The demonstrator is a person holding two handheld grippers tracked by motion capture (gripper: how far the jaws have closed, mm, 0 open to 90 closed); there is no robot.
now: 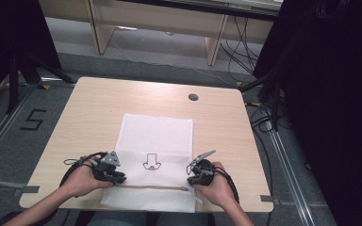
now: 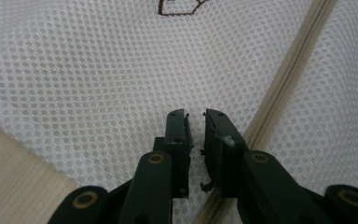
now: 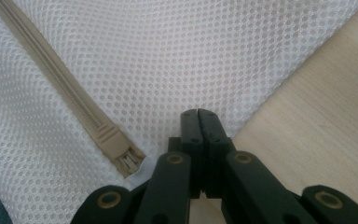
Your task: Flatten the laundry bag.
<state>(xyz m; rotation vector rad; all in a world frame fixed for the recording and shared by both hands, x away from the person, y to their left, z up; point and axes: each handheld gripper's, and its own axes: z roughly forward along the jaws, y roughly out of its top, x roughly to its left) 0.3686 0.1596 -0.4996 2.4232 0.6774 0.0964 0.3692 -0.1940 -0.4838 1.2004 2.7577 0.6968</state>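
A light wooden square table [image 1: 89, 108] is covered at its near middle by a flat white mesh laundry bag [image 1: 158, 136] crossed by a beige zipper [image 2: 284, 88] along its near edge. At the bag's near left corner, the left gripper [image 2: 196, 119] is set down with its jaws nearly closed, a narrow gap between them, just beside the zipper. At the bag's near right corner, the right gripper [image 3: 198, 114] is pressed fully together on the mesh beside the zipper's beige end stop [image 3: 119, 151].

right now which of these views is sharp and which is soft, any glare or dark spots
High view: soft and low-detail, even light on the table, both sides fall into black. Left gripper view: mesh bag crisp mid-frame, blurring towards the top. Right gripper view: mesh and zipper end sharp, no glare; the near jaws are dark.
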